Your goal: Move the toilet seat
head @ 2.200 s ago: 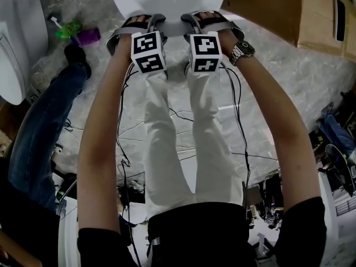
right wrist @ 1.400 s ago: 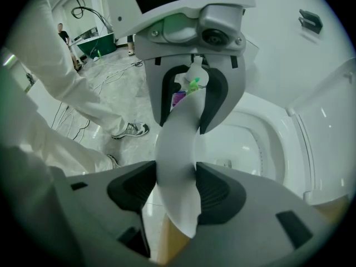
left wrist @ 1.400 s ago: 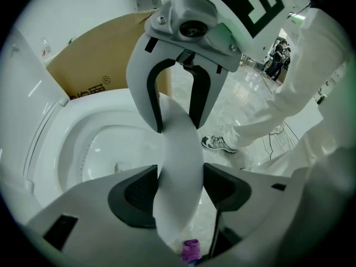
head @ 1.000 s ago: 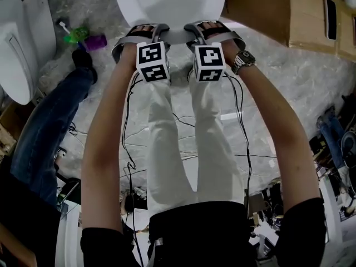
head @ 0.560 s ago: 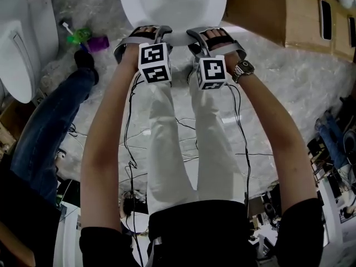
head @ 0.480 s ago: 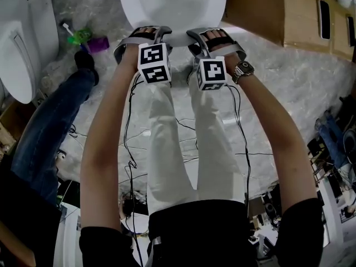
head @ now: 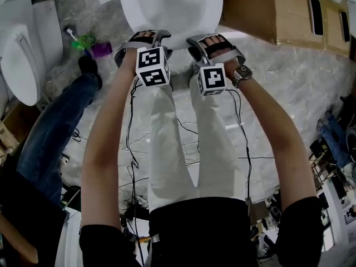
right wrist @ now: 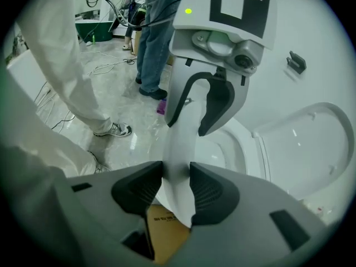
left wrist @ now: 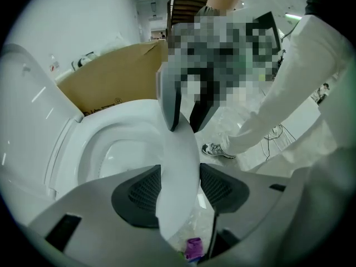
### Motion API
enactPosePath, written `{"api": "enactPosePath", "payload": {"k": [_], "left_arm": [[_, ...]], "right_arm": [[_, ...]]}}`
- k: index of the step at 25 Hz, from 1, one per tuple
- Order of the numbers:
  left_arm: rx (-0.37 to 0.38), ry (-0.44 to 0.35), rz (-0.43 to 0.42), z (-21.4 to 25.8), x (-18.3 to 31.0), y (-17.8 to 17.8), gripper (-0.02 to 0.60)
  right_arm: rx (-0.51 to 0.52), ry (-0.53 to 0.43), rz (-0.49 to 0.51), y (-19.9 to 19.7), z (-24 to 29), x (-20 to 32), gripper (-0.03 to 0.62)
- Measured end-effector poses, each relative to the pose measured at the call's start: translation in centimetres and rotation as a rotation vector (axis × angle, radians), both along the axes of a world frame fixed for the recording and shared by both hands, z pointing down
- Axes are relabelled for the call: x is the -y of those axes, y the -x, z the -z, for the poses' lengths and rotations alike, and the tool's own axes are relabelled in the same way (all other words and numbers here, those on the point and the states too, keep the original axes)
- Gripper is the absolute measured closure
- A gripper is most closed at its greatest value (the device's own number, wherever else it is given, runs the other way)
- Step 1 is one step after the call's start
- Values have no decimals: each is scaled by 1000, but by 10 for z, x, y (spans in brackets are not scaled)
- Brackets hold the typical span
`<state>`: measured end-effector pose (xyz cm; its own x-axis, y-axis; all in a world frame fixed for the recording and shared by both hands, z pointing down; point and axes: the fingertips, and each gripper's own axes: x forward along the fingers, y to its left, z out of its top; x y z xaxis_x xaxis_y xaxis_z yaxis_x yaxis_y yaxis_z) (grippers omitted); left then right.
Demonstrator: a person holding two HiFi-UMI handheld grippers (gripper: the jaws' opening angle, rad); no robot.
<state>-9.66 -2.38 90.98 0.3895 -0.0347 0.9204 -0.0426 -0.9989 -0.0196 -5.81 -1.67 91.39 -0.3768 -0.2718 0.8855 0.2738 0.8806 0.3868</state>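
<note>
Left hand-held gripper (left wrist: pixel 178 191) and right hand-held gripper (right wrist: pixel 177 191), its jaws just closing, are clamping the toilet seat (head: pixel 172 10) by its front rim. The seat's long axis is running away from the person, and a cardboard box (head: pixel 250 7) is standing beside it.

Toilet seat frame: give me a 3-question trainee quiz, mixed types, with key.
1. True or false: only the right gripper grips the seat.
2. Head view: what stands at picture right of the toilet? A bucket, B cardboard box, C ladder.
3. What is on the person's right wrist?
Key: 1 false, the left gripper grips it too; both grippers' fingers have just been closing on it. 2 B. 3 a watch.
</note>
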Motion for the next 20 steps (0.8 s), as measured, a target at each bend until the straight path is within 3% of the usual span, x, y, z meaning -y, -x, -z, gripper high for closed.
{"api": "enactPosePath", "payload": {"k": [20], "left_arm": [[-19, -139, -15, 44, 3, 11, 387]], "right_arm": [[-8, 31, 1, 0, 41, 6, 439]]}}
